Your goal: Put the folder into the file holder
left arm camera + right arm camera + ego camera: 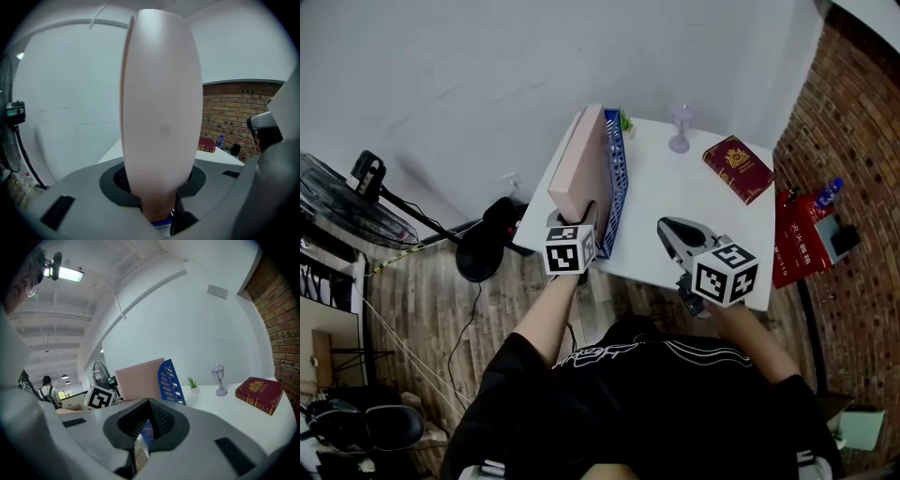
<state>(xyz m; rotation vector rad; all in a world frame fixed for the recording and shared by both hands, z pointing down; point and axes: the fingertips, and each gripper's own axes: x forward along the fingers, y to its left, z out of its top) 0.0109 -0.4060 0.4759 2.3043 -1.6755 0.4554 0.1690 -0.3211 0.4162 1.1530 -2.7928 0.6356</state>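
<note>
A pink folder [579, 173] stands on edge at the white table's left side, pressed against the left face of the blue slotted file holder [616, 178]. Whether it sits inside the holder I cannot tell. My left gripper [587, 221] is shut on the folder's near end. In the left gripper view the folder [161, 117] fills the middle, clamped between the jaws of the left gripper [159, 206]. My right gripper [666, 227] hovers over the table's near edge, shut and empty. The right gripper view shows the right gripper [149, 420], the folder [139, 379] and the holder [171, 380].
A red book [738, 168] lies at the table's [675, 192] far right. A small lamp ornament [681, 127] and a tiny potted plant [625, 122] stand at the back edge. A floor fan [337, 202] stands left of the table, and a brick wall [853, 141] is on the right.
</note>
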